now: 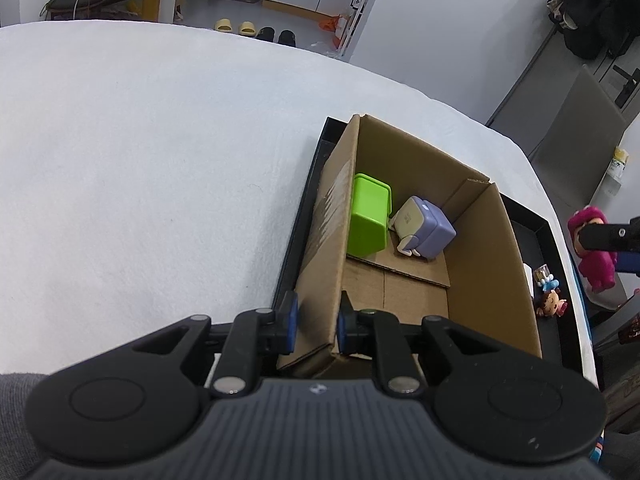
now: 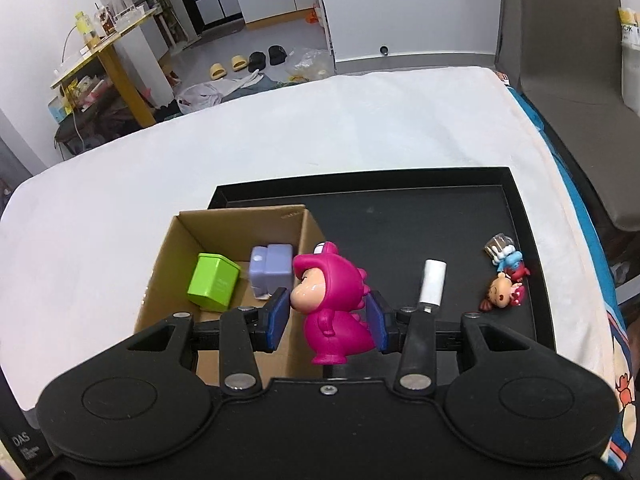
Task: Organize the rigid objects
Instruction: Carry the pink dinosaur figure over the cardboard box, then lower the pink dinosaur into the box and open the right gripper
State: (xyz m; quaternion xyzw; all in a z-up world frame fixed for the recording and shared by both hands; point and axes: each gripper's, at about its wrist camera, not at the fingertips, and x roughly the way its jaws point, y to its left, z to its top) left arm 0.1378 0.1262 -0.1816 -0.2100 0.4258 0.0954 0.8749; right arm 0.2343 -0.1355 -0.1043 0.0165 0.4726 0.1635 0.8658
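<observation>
An open cardboard box (image 1: 488, 264) stands in a black tray (image 1: 536, 220) on the white-covered table. Inside it lie a green cube-shaped container (image 1: 368, 216) and a purple blocky toy (image 1: 424, 232). My left gripper (image 1: 317, 316) is shut on the box's near-left wall, one pad outside and one inside. My right gripper (image 2: 327, 320) is shut on a pink dinosaur-suit figure (image 2: 332, 304), held upright in the air beside the box's (image 2: 160, 276) right wall. The same figure (image 1: 592, 248) shows at the right edge of the left wrist view.
On the tray's floor (image 2: 400, 216), right of the box, lie a white cylinder (image 2: 432, 286) and a small doll figure (image 2: 502, 292) with a blue charm (image 2: 508, 258). The white tablecloth (image 1: 140, 160) spreads left. A grey chair (image 2: 568, 40) stands at the table's far right.
</observation>
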